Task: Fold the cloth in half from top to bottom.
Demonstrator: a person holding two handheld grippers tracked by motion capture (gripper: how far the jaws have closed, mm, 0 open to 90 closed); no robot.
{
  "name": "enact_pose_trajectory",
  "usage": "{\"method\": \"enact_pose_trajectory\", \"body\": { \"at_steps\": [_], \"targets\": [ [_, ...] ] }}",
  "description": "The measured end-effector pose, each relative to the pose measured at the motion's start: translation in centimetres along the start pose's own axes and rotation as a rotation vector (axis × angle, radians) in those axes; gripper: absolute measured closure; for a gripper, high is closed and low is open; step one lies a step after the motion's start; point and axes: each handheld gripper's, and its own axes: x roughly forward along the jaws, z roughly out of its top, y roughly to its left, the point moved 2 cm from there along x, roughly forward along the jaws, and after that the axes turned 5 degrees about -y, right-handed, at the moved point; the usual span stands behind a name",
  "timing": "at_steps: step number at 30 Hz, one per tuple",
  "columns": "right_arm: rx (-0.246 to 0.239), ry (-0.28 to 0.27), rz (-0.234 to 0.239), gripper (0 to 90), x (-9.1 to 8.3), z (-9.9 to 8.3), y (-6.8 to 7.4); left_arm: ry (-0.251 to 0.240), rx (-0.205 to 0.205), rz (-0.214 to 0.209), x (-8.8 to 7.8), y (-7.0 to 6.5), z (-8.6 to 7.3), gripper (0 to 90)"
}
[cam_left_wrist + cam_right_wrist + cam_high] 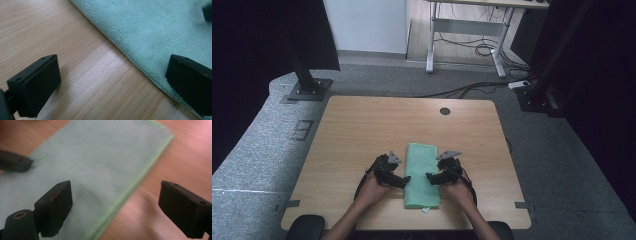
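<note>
A green cloth (422, 175), folded into a long strip, lies on the wooden table (362, 130) near its front edge. My left gripper (406, 181) is at the cloth's left edge and stands open. In the left gripper view its jaws straddle that edge, one over bare wood, the other over the cloth (155, 30), with the gripper (112, 85) gripping nothing. My right gripper (429, 177) is at the cloth's right edge, also open. In the right gripper view the gripper (116, 205) has one jaw over the cloth (95, 157) and one over wood.
A round hole (445, 111) is in the table's far side. A small white tag (425, 210) sticks out from the cloth's near end. Black posts (304, 75) stand behind the table on the left and right. A desk frame (467, 30) and cables lie on the floor beyond.
</note>
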Motion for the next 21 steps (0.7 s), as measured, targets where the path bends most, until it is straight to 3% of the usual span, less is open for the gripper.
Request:
{"method": "enact_pose_trajectory", "body": {
  "at_steps": [8, 15, 21],
  "targets": [
    [0.025, -0.02, -0.018, 22.2, 0.5, 2.4, -3.0, -0.003, -0.005, 0.001, 0.0, 0.0, 0.0, 0.0],
    [0.02, -0.023, -0.011, 37.4, 1.5, 4.0, -4.3, -0.003, -0.005, 0.002, 0.0, 0.0, 0.0, 0.0],
    [0.025, -0.018, -0.004, 45.3, 2.5, 4.7, -5.1, 0.0, -0.002, 0.001, 0.0, 0.0, 0.0, 0.0]
  ]
}}
